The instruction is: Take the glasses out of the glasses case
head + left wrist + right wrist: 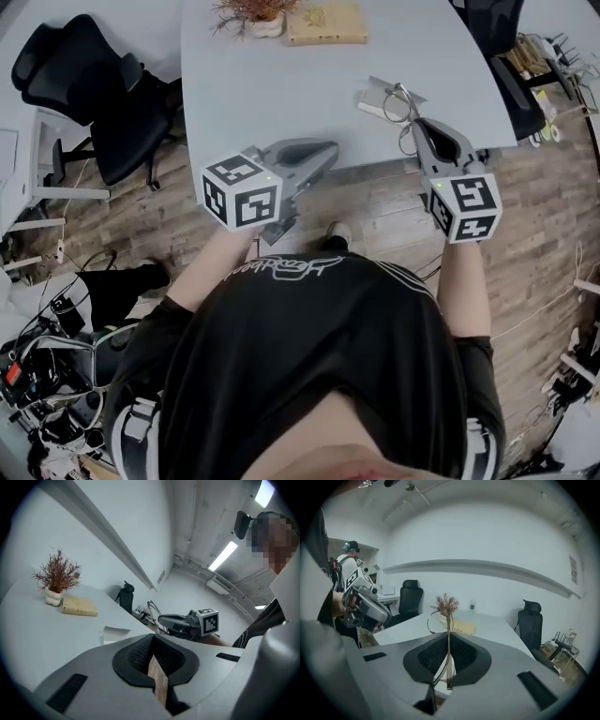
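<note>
In the head view my right gripper [418, 125] is shut on thin wire-framed glasses [404, 105] and holds them just above the near right edge of the grey table [272, 94]. A small white glasses case [378, 99] lies on the table right beside the glasses. The right gripper view shows a lens ring [435, 620] and a temple sticking up from between the closed jaws of my right gripper [448, 654]. My left gripper [326, 152] is shut with nothing in it, at the table's near edge, left of the case [114, 633]. In the left gripper view the floor shows through the narrow slit of my left gripper [155, 657].
A dried plant in a white pot [256, 15] and a tan wooden block [325, 22] stand at the table's far side. Black office chairs stand at the left [94, 84] and at the far right [495, 36]. Cables and gear lie on the floor at the lower left [56, 375].
</note>
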A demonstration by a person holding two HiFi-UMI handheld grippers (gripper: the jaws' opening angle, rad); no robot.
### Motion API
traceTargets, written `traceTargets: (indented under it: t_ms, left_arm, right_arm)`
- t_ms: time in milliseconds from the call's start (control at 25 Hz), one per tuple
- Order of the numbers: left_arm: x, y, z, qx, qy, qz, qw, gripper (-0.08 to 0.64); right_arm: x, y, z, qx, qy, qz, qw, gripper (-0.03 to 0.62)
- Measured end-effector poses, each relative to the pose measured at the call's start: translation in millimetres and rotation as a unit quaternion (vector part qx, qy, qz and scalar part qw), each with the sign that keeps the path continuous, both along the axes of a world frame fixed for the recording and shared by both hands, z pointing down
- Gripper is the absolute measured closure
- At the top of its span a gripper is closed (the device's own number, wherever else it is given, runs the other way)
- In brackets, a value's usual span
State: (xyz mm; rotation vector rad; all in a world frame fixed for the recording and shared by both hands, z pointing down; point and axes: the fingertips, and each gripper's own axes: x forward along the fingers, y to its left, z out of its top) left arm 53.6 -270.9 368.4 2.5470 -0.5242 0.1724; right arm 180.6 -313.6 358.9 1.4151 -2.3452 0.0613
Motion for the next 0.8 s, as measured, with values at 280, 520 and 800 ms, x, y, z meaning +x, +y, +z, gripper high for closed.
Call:
traceTargets:
  t_ms: [280, 520, 800]
  left_arm:
    - [-32, 69, -33, 0.035, 0.013, 0.014, 0.9992, 0.552]
    - [-54, 130, -60, 0.073, 0.021, 0.032, 0.9965, 0.552]
    - [-71, 186, -81, 0.106, 0.034, 0.049, 0.9926, 0.552]
  right_arm:
    - [-35, 89, -42, 0.047, -0.039, 0.017, 0.998, 0.574]
    - [-65, 167, -72, 0.081, -0.074, 0.023, 0.994, 0.574]
    - [-88, 236, -83, 0.096, -0.101, 0.023, 0.99, 0.574]
